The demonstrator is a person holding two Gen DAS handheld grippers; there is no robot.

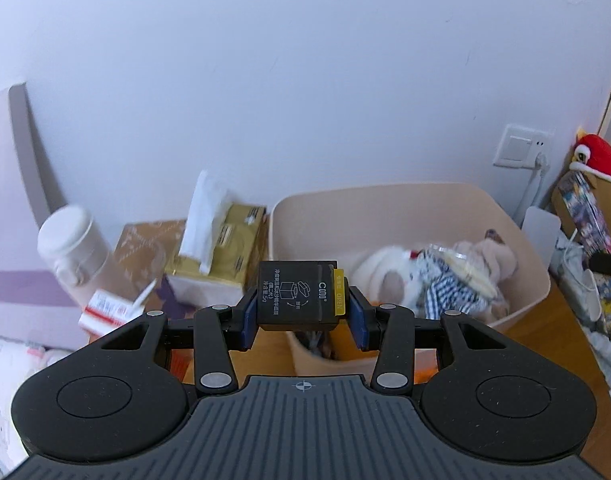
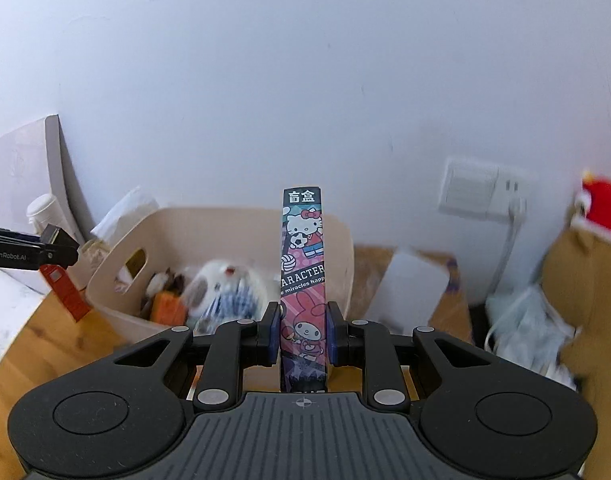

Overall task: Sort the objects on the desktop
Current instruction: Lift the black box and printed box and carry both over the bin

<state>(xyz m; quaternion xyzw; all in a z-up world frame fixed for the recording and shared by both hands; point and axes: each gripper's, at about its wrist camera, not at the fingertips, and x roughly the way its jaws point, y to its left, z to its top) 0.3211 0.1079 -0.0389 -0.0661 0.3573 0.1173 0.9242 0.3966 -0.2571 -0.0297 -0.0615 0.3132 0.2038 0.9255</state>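
Your left gripper (image 1: pixel 303 314) is clamped on a small matte black cardboard box (image 1: pixel 298 294) at frame centre, and your right gripper (image 2: pixel 303 336) pinches a tall glossy cartoon-printed blind box (image 2: pixel 304 280) upright. Both hover just short of the smooth beige plastic bin (image 1: pixel 517 240), which already holds fuzzy plush toys (image 1: pixel 425 276). Looks partway done to me: the gold tissue box (image 1: pixel 229 240) and white bottle (image 1: pixel 71 244), centre left, sit outside.

The wooden desk (image 1: pixel 545 332) carries a beige bin (image 1: pixel 517 236), tissue box (image 1: pixel 229 248) and white bottle (image 1: pixel 73 248).
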